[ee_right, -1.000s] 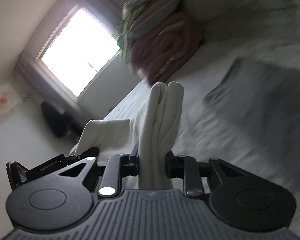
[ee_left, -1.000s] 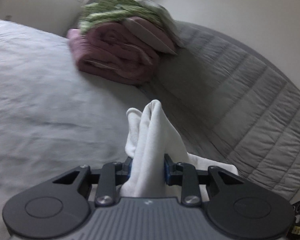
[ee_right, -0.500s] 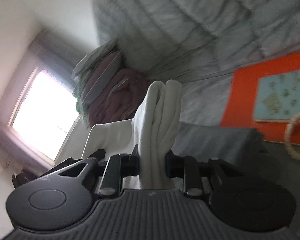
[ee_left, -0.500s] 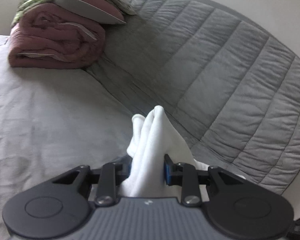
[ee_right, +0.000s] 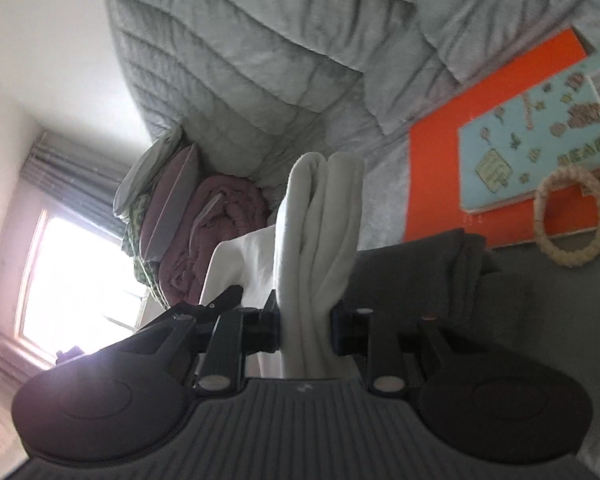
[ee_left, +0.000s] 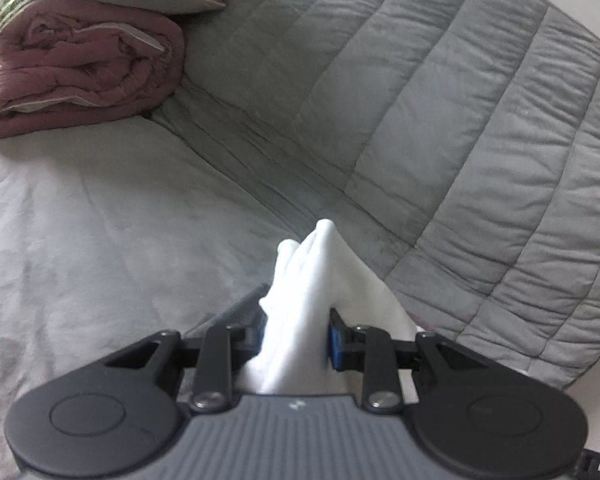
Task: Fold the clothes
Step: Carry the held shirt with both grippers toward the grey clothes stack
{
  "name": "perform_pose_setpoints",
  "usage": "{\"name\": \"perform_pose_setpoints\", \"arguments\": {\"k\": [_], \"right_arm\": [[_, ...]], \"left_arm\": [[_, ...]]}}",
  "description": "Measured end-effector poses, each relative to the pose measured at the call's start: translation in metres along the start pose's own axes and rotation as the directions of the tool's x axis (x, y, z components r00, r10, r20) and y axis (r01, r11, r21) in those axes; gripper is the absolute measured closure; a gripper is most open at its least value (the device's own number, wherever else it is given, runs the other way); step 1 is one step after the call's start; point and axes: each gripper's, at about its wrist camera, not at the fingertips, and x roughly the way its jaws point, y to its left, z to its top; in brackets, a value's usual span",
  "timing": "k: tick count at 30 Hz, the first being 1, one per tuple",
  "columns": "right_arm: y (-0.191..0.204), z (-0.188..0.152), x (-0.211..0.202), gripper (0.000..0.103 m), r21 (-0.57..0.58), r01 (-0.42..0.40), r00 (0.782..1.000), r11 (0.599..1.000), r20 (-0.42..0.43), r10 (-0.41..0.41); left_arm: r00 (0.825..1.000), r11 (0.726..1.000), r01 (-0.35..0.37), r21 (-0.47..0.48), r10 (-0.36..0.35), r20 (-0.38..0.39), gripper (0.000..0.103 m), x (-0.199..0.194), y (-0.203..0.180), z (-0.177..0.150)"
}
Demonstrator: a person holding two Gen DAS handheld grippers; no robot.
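A white garment (ee_left: 308, 296) is bunched between the jaws of my left gripper (ee_left: 296, 340), which is shut on it above the grey bed sheet (ee_left: 100, 240). In the right wrist view another bunch of the same white garment (ee_right: 320, 240) stands up between the jaws of my right gripper (ee_right: 306, 332), also shut on it. The cloth stretches away to the left from the right gripper toward a black gripper body at the left. That view is rolled on its side.
A quilted grey headboard (ee_left: 420, 100) rises behind the bed. Rolled maroon bedding (ee_left: 80, 76) with pillows lies at its left end. A folded dark grey garment (ee_right: 420, 272), an orange sheet (ee_right: 460, 160) with a light blue board and a woven ring (ee_right: 572, 216) lie on the bed. A bright window (ee_right: 72, 280) stands beyond.
Both grippers swung across the bed with the white garment still clamped. The left view went from the maroon bedding to the headboard. The right view rolled from the window toward the orange sheet.
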Motion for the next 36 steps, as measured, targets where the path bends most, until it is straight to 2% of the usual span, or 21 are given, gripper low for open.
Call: {"name": "perform_pose_setpoints", "arguments": {"k": [6, 12, 17, 25, 27, 32, 36], "right_arm": [[-0.013, -0.003, -0.002, 0.076, 0.132, -0.010, 1.000, 0.991, -0.007, 0.011], [-0.018, -0.005, -0.006, 0.076, 0.192, -0.007, 1.000, 0.981, 0.007, 0.006], [-0.021, -0.009, -0.005, 0.076, 0.210, 0.019, 1.000, 0.978, 0.007, -0.021], [-0.017, -0.011, -0.012, 0.076, 0.215, -0.017, 0.999, 0.976, 0.032, 0.010], [-0.019, -0.012, -0.012, 0.076, 0.232, -0.004, 1.000, 0.973, 0.022, -0.001], [-0.016, -0.018, -0.008, 0.076, 0.185, 0.075, 0.997, 0.980, 0.002, -0.076], [-0.016, -0.022, -0.008, 0.076, 0.171, 0.087, 0.996, 0.981, 0.007, -0.090]], "left_arm": [[1.000, 1.000, 0.001, 0.003, -0.001, -0.023, 0.074, 0.008, 0.003, 0.001], [0.998, 1.000, -0.006, -0.006, 0.006, -0.064, 0.074, 0.012, 0.001, 0.007], [0.995, 1.000, -0.005, -0.023, 0.003, -0.096, 0.074, 0.019, 0.005, 0.007], [0.994, 1.000, -0.005, -0.002, 0.005, -0.107, 0.074, 0.013, -0.002, 0.016], [0.993, 1.000, 0.007, -0.008, -0.008, -0.115, 0.074, 0.019, 0.005, 0.011], [0.993, 0.999, 0.025, -0.028, -0.028, -0.113, 0.072, 0.029, 0.022, -0.002], [0.995, 1.000, 0.020, -0.015, -0.021, -0.102, 0.071, 0.031, 0.022, -0.002]]}}
